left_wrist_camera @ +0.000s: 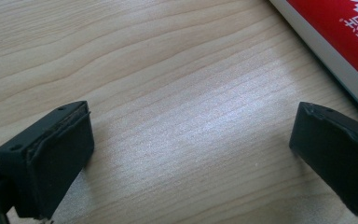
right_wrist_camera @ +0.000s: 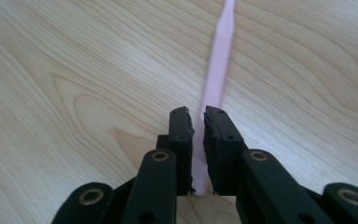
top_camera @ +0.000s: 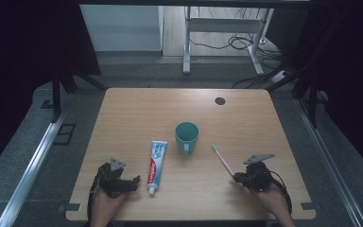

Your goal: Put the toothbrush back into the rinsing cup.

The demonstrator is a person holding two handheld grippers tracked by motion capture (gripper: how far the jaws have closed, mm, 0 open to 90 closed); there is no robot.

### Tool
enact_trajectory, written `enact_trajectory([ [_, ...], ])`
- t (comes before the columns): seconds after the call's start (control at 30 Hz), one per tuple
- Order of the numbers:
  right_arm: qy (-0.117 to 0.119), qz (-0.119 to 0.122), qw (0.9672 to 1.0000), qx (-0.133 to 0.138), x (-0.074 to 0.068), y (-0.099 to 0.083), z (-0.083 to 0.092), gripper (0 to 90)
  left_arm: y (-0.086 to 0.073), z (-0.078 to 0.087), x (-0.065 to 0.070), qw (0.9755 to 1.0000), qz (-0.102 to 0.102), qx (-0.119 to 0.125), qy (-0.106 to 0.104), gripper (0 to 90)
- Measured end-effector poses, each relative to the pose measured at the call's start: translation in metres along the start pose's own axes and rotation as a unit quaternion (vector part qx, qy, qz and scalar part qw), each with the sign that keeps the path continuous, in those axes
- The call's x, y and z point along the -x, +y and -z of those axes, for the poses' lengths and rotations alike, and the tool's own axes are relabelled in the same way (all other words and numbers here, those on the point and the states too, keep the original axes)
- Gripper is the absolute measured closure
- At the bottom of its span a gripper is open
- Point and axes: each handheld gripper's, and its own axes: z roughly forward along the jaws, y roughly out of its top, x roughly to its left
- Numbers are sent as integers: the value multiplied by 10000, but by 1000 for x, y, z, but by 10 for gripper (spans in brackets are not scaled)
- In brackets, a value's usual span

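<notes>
My right tongs (top_camera: 238,178) sit at the near right of the worktop (top_camera: 246,113) in the high view, the hand behind them coming in from the near edge, forearm angled slightly left. They are at the near end of the pink toothbrush (top_camera: 223,161), which lies flat and runs away toward the teal cup (top_camera: 186,136) at the middle of the worktop. My left tongs (top_camera: 131,182) rest at the near left, hand low on the worktop, pointing right toward the toothpaste tube (top_camera: 156,165), which lies just beside them.

In the left gripper view my left tongs (left_wrist_camera: 191,154) stand wide with only bare wood between the jaws; the red and white tube (left_wrist_camera: 335,42) lies past the right jaw.

In the right gripper view my right tongs (right_wrist_camera: 198,140) are narrow, with the toothbrush handle (right_wrist_camera: 218,60) between the jaws. I see thin gaps at the pads, so I cannot tell if they press on it.
</notes>
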Motion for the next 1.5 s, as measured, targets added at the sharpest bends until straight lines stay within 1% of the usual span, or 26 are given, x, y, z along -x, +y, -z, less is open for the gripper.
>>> enact_trajectory([
  [0.1,-79,-39,9999,-135,3,0,0,774,0,0,0,10000,-1,0,7,0],
  [0.2,-95,-37,9997,-232,4,2,0,752,0,0,0,10000,-1,-1,5,0],
  [0.3,-100,16,9995,-306,4,8,-1,733,0,0,0,10000,3,-3,5,0],
  [0.47,-144,46,9984,-543,4,19,-5,699,0,0,0,10000,3,0,5,0],
  [0.7,-194,64,9953,-951,5,34,-12,667,0,0,0,10000,0,-6,5,0],
  [0.83,-267,64,9929,-1157,6,42,-16,653,0,0,0,10000,0,-7,5,0],
  [0.93,-286,19,9908,-1325,7,50,-19,650,0,0,0,10000,-1,-6,6,0],
  [1.07,-303,39,9873,-1558,6,59,-24,647,0,0,0,10000,0,-5,5,0],
  [1.27,-336,48,9798,-1970,6,74,-32,651,0,0,0,10000,1,-6,5,0],
  [1.5,-402,102,9710,-2356,4,89,-43,651,0,0,0,10000,-1,-6,4,0],
])
